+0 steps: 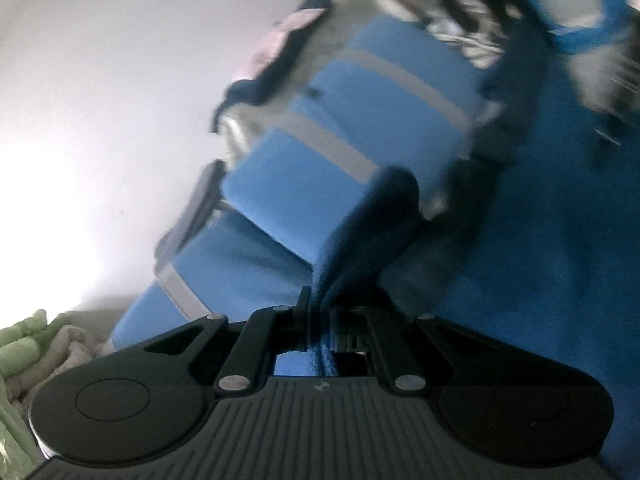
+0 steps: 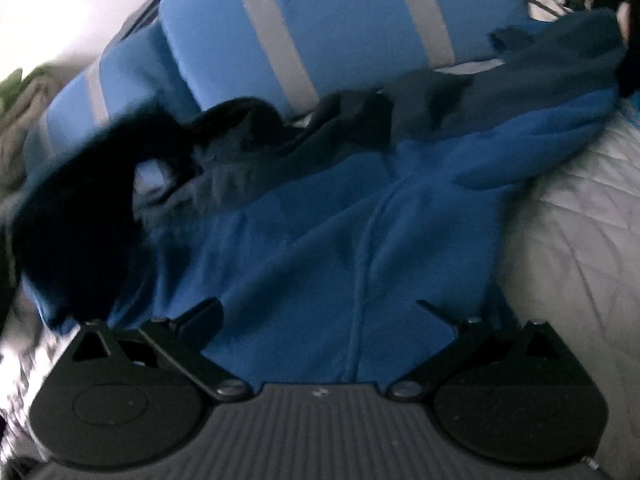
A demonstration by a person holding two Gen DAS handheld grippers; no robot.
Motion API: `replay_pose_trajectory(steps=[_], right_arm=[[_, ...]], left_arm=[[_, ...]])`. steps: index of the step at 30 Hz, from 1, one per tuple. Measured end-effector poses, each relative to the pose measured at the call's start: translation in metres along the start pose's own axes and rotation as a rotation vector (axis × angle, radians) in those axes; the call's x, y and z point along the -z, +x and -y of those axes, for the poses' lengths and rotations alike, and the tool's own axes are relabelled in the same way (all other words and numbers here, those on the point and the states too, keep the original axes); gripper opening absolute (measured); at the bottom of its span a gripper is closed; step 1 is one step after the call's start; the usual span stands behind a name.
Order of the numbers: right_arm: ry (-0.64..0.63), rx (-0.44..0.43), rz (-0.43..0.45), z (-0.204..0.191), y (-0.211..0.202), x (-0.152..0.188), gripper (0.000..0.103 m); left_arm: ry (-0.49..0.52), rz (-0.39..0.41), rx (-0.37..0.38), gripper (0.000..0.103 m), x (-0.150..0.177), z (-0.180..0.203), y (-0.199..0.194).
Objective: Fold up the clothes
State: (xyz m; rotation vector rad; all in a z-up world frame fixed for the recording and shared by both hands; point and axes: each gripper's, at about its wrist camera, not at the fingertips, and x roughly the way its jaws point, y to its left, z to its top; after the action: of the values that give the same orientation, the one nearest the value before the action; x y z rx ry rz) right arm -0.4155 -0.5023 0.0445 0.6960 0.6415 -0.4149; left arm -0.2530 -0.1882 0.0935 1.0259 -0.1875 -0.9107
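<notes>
A: What takes up the most room?

B: A pale quilted bed (image 2: 568,240), and on it a light blue pillow (image 2: 352,12) with grey stripes, seen from both wrist views. A second pillow of the same pattern (image 2: 84,92) lies just beside it.

A: And the garment?

B: A blue fleece top (image 2: 320,264) is spread over the bed, its upper part lying against the striped pillow. A darker navy part (image 2: 540,64) of the cloth shows along its far edge. The frames are blurred, so I cannot make out finer detail.

A: The grippers?

B: The right gripper (image 2: 320,312) hovers low over the fleece with its fingers wide apart and nothing between them. The left gripper (image 1: 320,312) has its fingers pressed together on a fold of the blue cloth, which rises up from them.

A: Anything smaller?

B: A bundle of green and beige fabric (image 1: 28,344) at the left edge, and a pink and navy piece (image 1: 288,36) beyond the pillow.
</notes>
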Motion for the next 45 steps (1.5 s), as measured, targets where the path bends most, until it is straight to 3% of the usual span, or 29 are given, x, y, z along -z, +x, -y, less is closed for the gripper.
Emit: replay_pose_trajectory(steps=[3, 6, 12, 14, 16, 18, 23, 27, 31, 41, 44, 45], right_arm=[[0.039, -0.028, 0.016, 0.004, -0.004, 0.000, 0.103], [0.064, -0.051, 0.017, 0.004, -0.006, 0.001, 0.103], [0.075, -0.079, 0.028, -0.002, -0.005, 0.000, 0.103], [0.081, -0.111, 0.029, -0.005, -0.006, 0.000, 0.103], [0.086, -0.146, 0.031, -0.008, -0.007, 0.001, 0.103], [0.085, -0.180, 0.035, -0.013, -0.007, 0.000, 0.103], [0.112, -0.307, 0.015, -0.027, 0.003, -0.007, 0.101], [0.123, -0.345, -0.002, -0.041, 0.017, -0.013, 0.100], [0.129, -0.334, -0.001, -0.045, 0.026, -0.016, 0.100], [0.166, -0.277, -0.013, -0.020, 0.025, -0.018, 0.100], [0.162, -0.284, -0.015, -0.019, 0.024, -0.018, 0.101], [0.150, -0.282, -0.013, -0.020, 0.023, -0.018, 0.101]], left_arm=[[0.053, -0.040, 0.042, 0.008, 0.025, 0.023, -0.019], [0.032, -0.093, 0.070, 0.008, 0.045, 0.035, -0.023], [0.034, -0.123, 0.096, 0.013, 0.054, 0.041, -0.023], [0.049, -0.127, 0.104, 0.030, 0.054, 0.043, -0.022], [0.048, -0.113, 0.119, 0.067, 0.053, 0.046, -0.024], [0.033, -0.092, 0.122, 0.076, 0.051, 0.049, -0.028], [-0.044, -0.045, 0.190, 0.076, 0.028, 0.054, -0.036], [-0.074, 0.010, 0.232, 0.076, -0.001, 0.065, -0.028], [-0.073, 0.042, 0.254, 0.076, -0.024, 0.081, -0.008], [-0.096, -0.007, 0.357, 0.075, -0.037, 0.088, 0.027], [-0.111, -0.024, 0.386, 0.068, -0.039, 0.088, 0.036], [-0.124, -0.034, 0.396, 0.059, -0.039, 0.086, 0.040]])
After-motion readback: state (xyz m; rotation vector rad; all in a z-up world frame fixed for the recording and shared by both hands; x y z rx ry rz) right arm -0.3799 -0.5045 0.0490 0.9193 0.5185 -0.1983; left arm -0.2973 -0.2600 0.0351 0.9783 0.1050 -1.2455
